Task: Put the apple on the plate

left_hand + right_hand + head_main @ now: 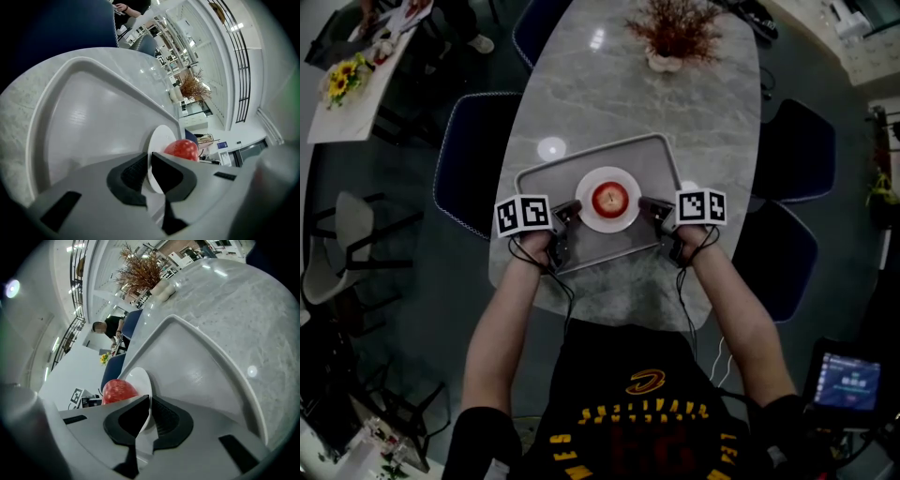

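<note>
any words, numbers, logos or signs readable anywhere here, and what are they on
No text here can be read as words.
Shirt: yellow lettering and an emblem, too blurred to read.
Screen: lit blocks, too small to read.
Marker cubes: black and white square patterns, no letters.
Plate, apple, tray: no print seen.

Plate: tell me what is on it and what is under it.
An apple sits on the plate. The tray lies under it; the plate hides whether they touch. The left gripper and right gripper each clamp its rim.
</note>
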`<control>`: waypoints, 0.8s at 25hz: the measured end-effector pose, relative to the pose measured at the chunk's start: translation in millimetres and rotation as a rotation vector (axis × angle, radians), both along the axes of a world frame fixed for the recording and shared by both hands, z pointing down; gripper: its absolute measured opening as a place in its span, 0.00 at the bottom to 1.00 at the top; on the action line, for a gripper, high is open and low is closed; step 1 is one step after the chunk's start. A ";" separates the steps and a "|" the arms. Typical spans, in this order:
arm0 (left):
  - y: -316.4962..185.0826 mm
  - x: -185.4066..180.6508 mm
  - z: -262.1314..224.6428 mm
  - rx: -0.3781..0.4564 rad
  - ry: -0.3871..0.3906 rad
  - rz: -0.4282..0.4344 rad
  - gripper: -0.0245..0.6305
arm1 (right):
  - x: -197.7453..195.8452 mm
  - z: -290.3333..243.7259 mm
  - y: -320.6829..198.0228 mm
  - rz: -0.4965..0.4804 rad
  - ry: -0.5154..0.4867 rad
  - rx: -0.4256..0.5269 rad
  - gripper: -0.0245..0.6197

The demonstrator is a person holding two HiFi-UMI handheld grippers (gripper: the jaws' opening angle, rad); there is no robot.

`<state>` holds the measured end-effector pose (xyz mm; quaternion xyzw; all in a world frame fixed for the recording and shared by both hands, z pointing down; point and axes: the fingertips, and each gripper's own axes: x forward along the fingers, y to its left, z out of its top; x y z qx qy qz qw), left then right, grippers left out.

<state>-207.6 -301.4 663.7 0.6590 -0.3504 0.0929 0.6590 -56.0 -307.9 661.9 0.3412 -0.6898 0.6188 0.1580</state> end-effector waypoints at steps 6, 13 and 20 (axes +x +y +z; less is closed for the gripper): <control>-1.4 1.3 0.0 0.010 -0.057 0.033 0.07 | 0.2 3.6 0.6 -0.029 0.036 -0.009 0.08; -0.1 3.3 0.5 0.036 -0.126 0.079 0.07 | 0.8 4.6 0.9 -0.035 0.065 -0.004 0.08; 1.5 1.3 -1.3 0.146 -0.294 0.164 0.13 | -4.3 1.2 0.1 -0.196 0.223 0.127 0.08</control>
